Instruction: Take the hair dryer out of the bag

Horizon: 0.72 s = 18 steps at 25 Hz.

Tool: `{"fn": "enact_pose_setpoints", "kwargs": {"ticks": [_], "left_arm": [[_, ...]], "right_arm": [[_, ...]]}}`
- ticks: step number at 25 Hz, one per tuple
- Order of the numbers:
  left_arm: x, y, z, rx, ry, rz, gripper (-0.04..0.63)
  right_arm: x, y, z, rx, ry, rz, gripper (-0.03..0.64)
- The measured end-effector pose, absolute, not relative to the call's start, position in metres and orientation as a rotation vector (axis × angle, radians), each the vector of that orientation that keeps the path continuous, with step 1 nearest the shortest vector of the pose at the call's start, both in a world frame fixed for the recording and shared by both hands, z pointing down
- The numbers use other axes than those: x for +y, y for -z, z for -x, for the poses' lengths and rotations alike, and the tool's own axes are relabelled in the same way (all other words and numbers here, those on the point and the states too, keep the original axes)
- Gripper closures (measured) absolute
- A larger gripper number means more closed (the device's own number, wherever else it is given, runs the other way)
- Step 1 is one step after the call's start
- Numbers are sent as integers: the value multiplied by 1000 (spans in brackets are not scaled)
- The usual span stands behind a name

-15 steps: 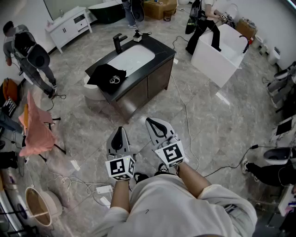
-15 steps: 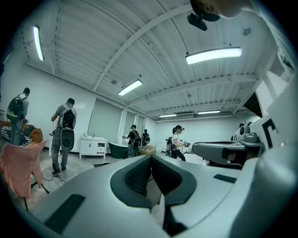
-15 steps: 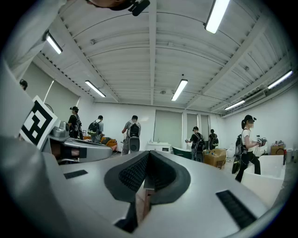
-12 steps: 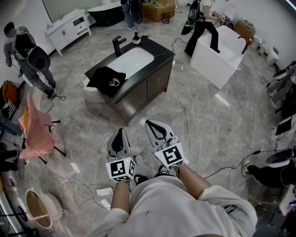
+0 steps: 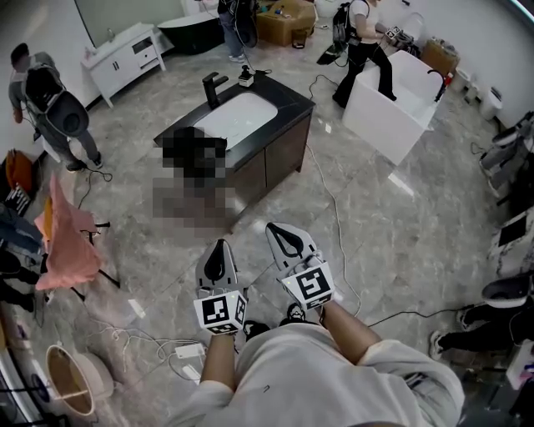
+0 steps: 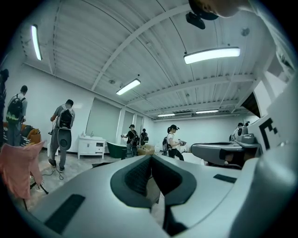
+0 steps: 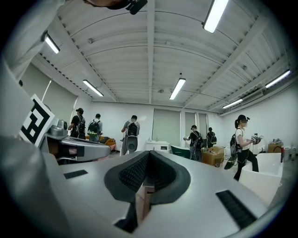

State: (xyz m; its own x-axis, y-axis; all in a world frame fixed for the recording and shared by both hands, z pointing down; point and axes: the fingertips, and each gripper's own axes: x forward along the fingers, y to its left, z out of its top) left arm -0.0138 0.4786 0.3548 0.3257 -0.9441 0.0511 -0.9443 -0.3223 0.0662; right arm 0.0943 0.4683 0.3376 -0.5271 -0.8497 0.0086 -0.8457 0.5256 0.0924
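A black-topped sink cabinet [image 5: 279, 125] is standing in the upper middle of the head view, carrying a white basin [image 5: 240, 113] and a black tap [image 5: 214, 83]. On its lower-left end a black shape [image 5: 193, 143] is lying, too blurred to tell as a bag, and the hair dryer is not making itself out in any of the three views. Well below, in the lower middle, the person is holding the left tongs [image 5: 219, 250] and the right tongs [image 5: 282, 236] side by side over the stone floor [image 5: 392, 242], both pointing up the frame and well apart from the cabinet. Each pair is keeping its jaws pressed together with nothing between them.

A thin cable [image 5: 334, 204] is trailing over the floor between the cabinet and the right tongs. At the left edge a pink cloth [image 5: 62, 242] is hanging on a stand, while a round basket [image 5: 71, 375] and a white power strip [image 5: 190, 350] are lying in the lower left. A white bathtub [image 5: 388, 108] is standing at the upper right with a person [image 5: 365, 42] beside it; a second person with a backpack [image 5: 50, 96] is standing at the upper left near a white cupboard [image 5: 125, 52]. The right edge is cutting off several pale things.

The marker cubes [image 5: 219, 310] are showing only black-and-white square patterns, and any print on the cardboard box [image 5: 288, 15] at the top is too small to read
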Motion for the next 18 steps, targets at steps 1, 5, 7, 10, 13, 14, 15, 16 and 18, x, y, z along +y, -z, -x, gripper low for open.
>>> {"fn": "enact_pose_setpoints", "kwargs": {"ticks": [1, 5, 7, 10, 13, 14, 15, 16, 18], "left_arm": [[480, -355, 14, -1777, -7, -2487, 575], [483, -357, 14, -1782, -15, -2479, 575], [483, -357, 14, -1786, -14, -2476, 575], [484, -357, 16, -1787, -14, -2478, 575], [488, -360, 18, -1778, -29, -2482, 575], [489, -361, 19, -1772, -32, -2484, 575], [490, -361, 20, -1767, -34, -2486, 575], [492, -362, 22, -1763, -34, -2488, 575], [495, -363, 26, -1757, -33, -2492, 575]], "right_arm": [[470, -337, -94, -2701, 103, -1498, 620], [475, -336, -96, -2714, 74, -1503, 620], [473, -338, -99, -2705, 86, -1515, 618], [474, -338, -98, -2677, 48, -1514, 618], [477, -340, -92, -2676, 42, -1493, 618], [478, -341, -89, -2678, 36, -1487, 618], [480, -343, -86, -2682, 32, -1480, 618], [481, -344, -83, -2684, 30, -1473, 618], [484, -345, -75, -2686, 23, -1464, 618]]}}
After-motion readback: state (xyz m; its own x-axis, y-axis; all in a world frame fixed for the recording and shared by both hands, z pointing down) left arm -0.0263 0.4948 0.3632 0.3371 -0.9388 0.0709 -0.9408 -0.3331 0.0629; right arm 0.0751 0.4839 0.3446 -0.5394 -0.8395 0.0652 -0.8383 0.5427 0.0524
